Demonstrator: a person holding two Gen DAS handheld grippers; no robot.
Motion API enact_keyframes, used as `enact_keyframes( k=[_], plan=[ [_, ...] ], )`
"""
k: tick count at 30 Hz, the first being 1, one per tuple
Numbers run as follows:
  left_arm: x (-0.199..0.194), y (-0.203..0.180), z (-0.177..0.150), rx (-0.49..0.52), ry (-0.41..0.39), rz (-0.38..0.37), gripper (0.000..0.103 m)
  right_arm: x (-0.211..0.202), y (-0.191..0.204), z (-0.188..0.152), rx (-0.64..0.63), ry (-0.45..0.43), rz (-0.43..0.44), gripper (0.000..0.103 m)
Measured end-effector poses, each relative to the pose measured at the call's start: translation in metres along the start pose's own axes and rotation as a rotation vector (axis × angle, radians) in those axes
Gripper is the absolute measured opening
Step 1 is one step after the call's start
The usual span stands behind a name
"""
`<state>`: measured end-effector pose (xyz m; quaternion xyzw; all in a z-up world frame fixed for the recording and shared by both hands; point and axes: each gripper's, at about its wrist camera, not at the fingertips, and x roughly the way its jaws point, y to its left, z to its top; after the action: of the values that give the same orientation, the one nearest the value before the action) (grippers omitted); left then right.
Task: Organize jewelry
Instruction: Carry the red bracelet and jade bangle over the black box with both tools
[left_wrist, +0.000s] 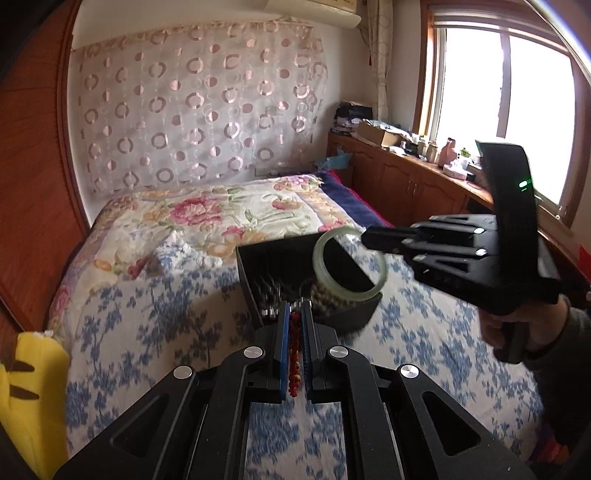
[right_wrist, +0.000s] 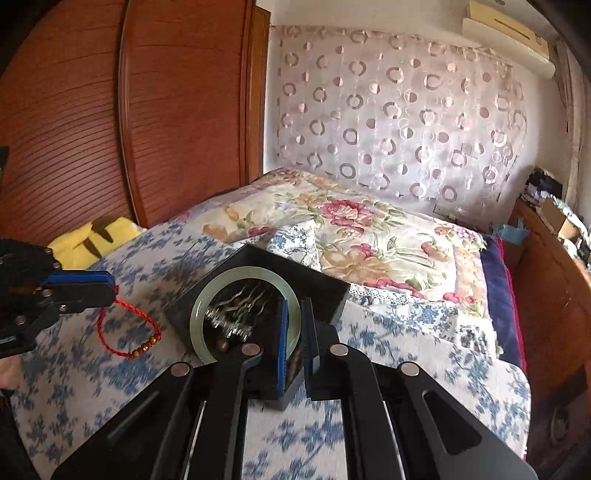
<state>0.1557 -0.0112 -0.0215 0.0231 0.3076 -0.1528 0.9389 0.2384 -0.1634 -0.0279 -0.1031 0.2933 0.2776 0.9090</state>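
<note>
A black open jewelry box (left_wrist: 258, 273) (right_wrist: 317, 280) sits on the blue-flowered bedspread, with metal hairpins (right_wrist: 236, 314) and beads inside. My left gripper (left_wrist: 294, 308) (right_wrist: 110, 290) is shut on a red string bracelet (left_wrist: 294, 354) with gold beads (right_wrist: 127, 332), held just left of the box. My right gripper (right_wrist: 294, 306) (left_wrist: 365, 236) is shut on a pale green jade bangle (right_wrist: 201, 306) (left_wrist: 321, 258), held over the box opening.
The bed carries a floral quilt (left_wrist: 221, 210) and a navy blanket (right_wrist: 498, 288). A yellow plush (left_wrist: 29, 387) lies at the bed's left edge. A wooden wardrobe (right_wrist: 110, 129) stands left, a wooden cabinet (left_wrist: 406, 177) with clutter right under the window.
</note>
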Motion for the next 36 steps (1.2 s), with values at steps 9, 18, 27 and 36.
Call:
enact_keyframes(
  k=[9,18,27,36],
  plan=[
    [0.022,0.002,0.028,0.026,0.001,-0.003,0.005,0.029,-0.006,-0.010,0.038,0.026,0.047,0.010],
    [0.058,0.004,0.050,0.040,0.020,0.002,0.005,0.017,-0.012,-0.010,0.076,-0.013,0.072,0.010],
    [0.074,0.008,0.067,0.042,0.011,0.010,0.005,0.016,-0.014,-0.013,0.082,-0.008,0.062,0.010],
    [0.083,0.007,0.072,0.052,0.004,0.017,0.013,0.018,-0.016,-0.013,0.093,-0.003,0.054,0.010]
  ],
)
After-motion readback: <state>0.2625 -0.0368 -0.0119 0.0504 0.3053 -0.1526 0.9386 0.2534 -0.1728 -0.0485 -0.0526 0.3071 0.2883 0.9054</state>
